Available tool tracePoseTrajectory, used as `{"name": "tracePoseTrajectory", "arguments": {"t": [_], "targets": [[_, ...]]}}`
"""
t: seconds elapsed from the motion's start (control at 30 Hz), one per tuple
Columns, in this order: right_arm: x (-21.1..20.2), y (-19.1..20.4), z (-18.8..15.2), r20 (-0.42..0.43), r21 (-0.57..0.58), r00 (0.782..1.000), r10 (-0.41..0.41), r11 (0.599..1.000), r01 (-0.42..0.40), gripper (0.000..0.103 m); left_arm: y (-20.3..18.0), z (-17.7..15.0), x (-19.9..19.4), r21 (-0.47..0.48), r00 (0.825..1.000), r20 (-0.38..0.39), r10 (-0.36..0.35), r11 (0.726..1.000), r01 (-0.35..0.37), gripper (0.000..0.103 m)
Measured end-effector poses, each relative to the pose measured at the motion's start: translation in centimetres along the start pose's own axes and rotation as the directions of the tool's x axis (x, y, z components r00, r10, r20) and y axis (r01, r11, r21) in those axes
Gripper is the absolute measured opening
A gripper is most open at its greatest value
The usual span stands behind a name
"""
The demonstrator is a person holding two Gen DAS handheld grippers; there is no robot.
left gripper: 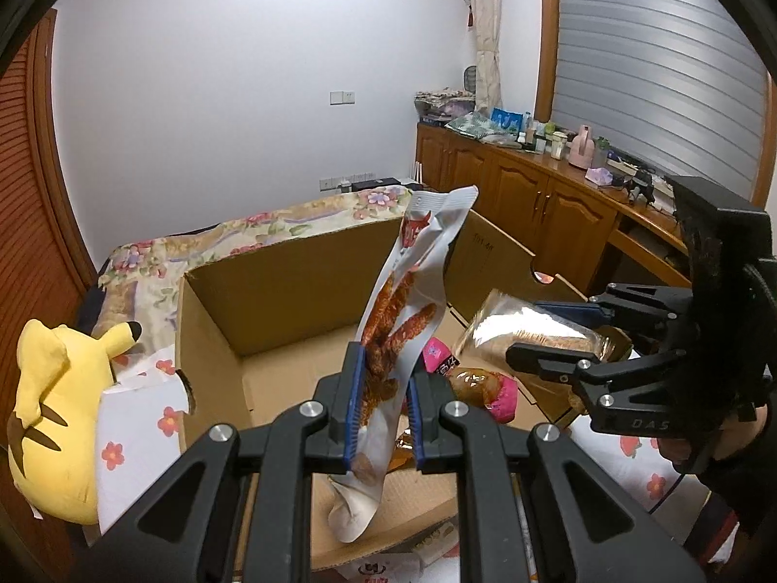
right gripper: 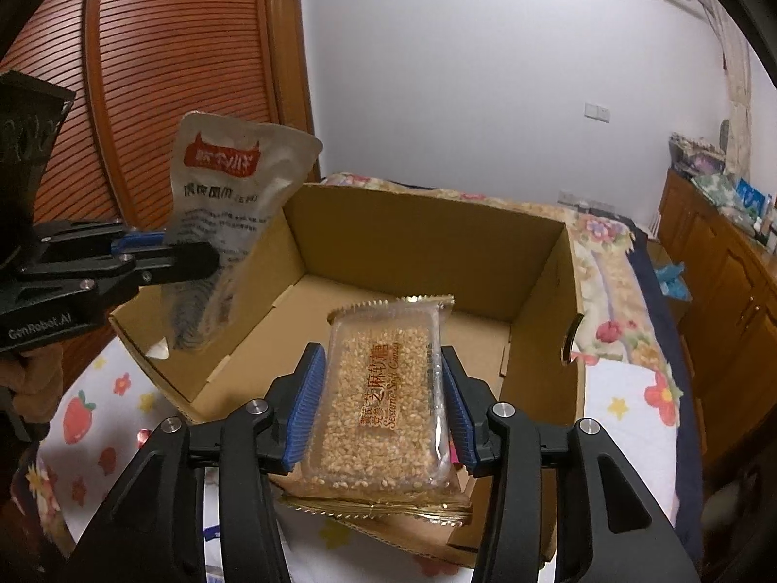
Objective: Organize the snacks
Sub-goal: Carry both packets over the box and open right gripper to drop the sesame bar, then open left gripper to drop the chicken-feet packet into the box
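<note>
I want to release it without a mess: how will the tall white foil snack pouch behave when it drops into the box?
The tall white foil snack pouch looks floppy: it curves above the left tongs and its lower end curls. It seems light, being thin. It would probably fall flat in the brown cardboard box.

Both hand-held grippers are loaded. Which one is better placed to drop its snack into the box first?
Right, probably. The right hand-held gripper holds the sesame candy pack flat over the cardboard box. The left hand-held gripper holds its white pouch upright, standing tall above the box.
</note>
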State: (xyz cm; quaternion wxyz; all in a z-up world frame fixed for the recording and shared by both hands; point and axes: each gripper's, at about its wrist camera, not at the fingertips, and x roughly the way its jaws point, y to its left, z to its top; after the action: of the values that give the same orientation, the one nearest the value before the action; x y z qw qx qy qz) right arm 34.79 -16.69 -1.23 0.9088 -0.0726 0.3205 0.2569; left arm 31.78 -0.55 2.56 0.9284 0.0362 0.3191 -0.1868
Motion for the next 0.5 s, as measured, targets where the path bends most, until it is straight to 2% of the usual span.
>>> {"name": "tracePoseTrajectory", "arguments": {"t": [0.17,0.5], "targets": [[-0.1,0.1,0.1,0.010,0.009,1.000,0.004,1.000,-0.004,0.053,0.2,-0.1,0.6,0.001,1.000,-0.011,0.002,1.000,-0.002,0.014],[-1.4,0.8,-0.4,0.024,-0.004,1.000,0.007,1.000,-0.007,0.056,0.3,-0.5,2.2,0.005,0.999,-0.040,0.020,1.000,-0.020,0.014]]}}
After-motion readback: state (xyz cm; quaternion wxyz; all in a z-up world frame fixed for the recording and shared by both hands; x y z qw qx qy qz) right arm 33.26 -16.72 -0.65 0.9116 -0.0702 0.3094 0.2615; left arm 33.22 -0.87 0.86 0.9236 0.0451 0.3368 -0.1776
